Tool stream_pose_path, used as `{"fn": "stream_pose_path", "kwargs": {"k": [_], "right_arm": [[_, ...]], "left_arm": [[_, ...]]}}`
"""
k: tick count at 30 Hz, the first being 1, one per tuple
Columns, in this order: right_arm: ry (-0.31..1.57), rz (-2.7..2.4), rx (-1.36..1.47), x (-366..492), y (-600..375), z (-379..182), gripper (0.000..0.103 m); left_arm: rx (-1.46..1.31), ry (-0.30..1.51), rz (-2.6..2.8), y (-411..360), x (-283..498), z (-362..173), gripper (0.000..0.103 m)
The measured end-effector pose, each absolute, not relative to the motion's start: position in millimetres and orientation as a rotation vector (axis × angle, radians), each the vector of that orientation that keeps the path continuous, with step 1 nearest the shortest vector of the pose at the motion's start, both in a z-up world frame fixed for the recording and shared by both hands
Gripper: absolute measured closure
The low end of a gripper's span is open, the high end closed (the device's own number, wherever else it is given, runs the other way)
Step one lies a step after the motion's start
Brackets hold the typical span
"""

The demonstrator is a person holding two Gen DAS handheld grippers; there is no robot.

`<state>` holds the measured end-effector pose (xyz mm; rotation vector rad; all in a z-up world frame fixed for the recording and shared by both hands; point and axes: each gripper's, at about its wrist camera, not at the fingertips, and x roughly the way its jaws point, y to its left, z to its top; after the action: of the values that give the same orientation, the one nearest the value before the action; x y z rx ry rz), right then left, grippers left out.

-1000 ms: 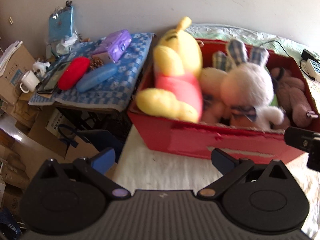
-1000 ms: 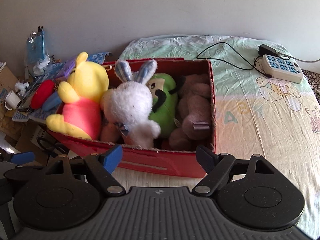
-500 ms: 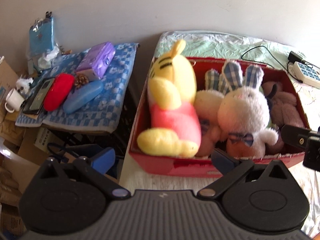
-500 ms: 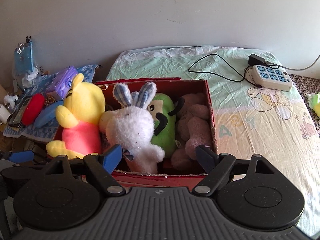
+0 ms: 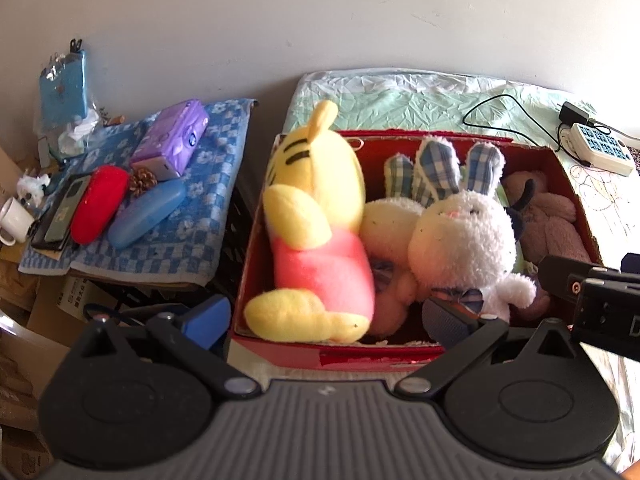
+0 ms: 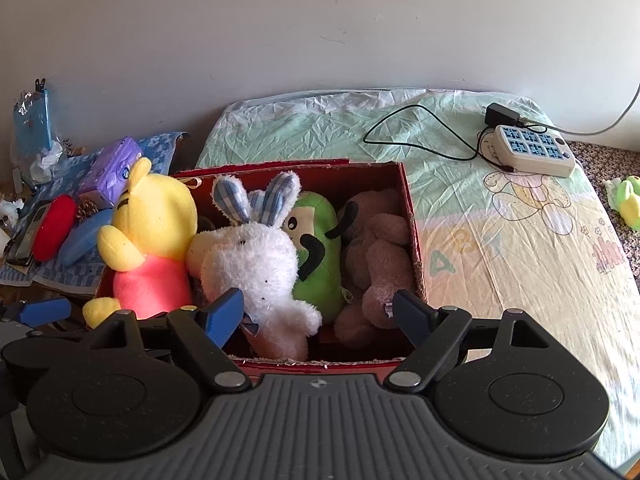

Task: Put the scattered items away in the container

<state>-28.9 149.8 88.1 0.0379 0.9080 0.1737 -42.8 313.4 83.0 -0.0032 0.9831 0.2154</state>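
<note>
A red cardboard box (image 5: 576,184) (image 6: 414,236) sits on the bed and is packed with soft toys. Inside lie a yellow bear in a pink shirt (image 5: 316,216) (image 6: 152,236), a white rabbit with checked ears (image 5: 464,236) (image 6: 256,264), a green plush (image 6: 316,248) and a brown plush (image 5: 552,224) (image 6: 380,256). My left gripper (image 5: 326,318) hangs open above the box's near left corner, holding nothing. My right gripper (image 6: 318,312) is open and empty over the box's near edge; part of it shows at the right of the left wrist view.
Left of the bed a low stand under a blue checked cloth (image 5: 208,216) carries a purple pack (image 5: 176,140), a red case (image 5: 100,204), a blue case (image 5: 148,212), a phone and a mug. A white power strip (image 6: 532,156) with a black cable lies on the sheet; a small green-yellow item (image 6: 630,204) sits far right.
Both grippers have risen and drawn back from the box, so both views now look down into it. The toys have not shifted. Both grippers stay open.
</note>
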Motion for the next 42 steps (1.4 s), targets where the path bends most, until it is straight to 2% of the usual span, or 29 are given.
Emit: {"fn": "stream_pose_path", "kwargs": {"k": [42], "right_arm": [[0.950, 0.178, 0.080, -12, 144, 74, 0.019]], "left_arm": [[-0.023, 0.980, 0.228, 326, -26, 74, 0.001]]}}
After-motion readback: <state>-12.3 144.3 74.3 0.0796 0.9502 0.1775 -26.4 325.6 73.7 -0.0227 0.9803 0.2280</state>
